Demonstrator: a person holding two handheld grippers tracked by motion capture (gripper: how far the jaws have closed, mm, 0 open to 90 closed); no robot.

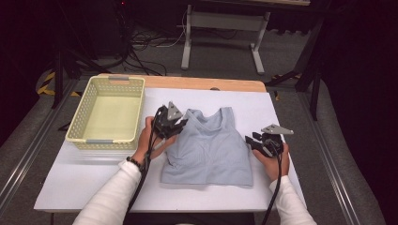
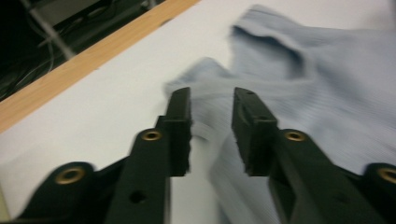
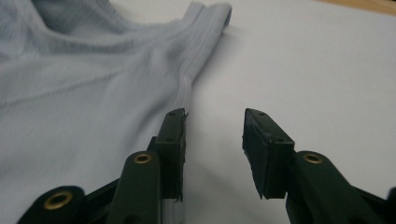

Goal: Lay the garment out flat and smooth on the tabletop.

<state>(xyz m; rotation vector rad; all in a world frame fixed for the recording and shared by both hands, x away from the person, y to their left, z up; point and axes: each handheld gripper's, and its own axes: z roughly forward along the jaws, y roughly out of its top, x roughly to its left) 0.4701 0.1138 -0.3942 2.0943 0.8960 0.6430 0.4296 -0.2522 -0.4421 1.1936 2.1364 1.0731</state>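
Observation:
A light blue tank top (image 1: 206, 150) lies spread flat on the white table cover (image 1: 84, 178), neck toward the far side. My left gripper (image 1: 180, 123) hovers at its left shoulder strap. In the left gripper view the jaws (image 2: 212, 100) stand apart, with the strap and the body of the top (image 2: 317, 93) just beyond and below them and nothing pinched. My right gripper (image 1: 251, 139) sits off the top's right edge, pointing left at it. In the right gripper view it (image 3: 215, 114) is open over bare cover, its left jaw beside the side hem of the top (image 3: 84, 93).
An empty pale yellow plastic basket (image 1: 136, 117) stands at the table's back left. A wooden table edge (image 1: 206, 83) runs along the far side. Beyond it are a white frame leg (image 1: 187, 47) and cables on the floor.

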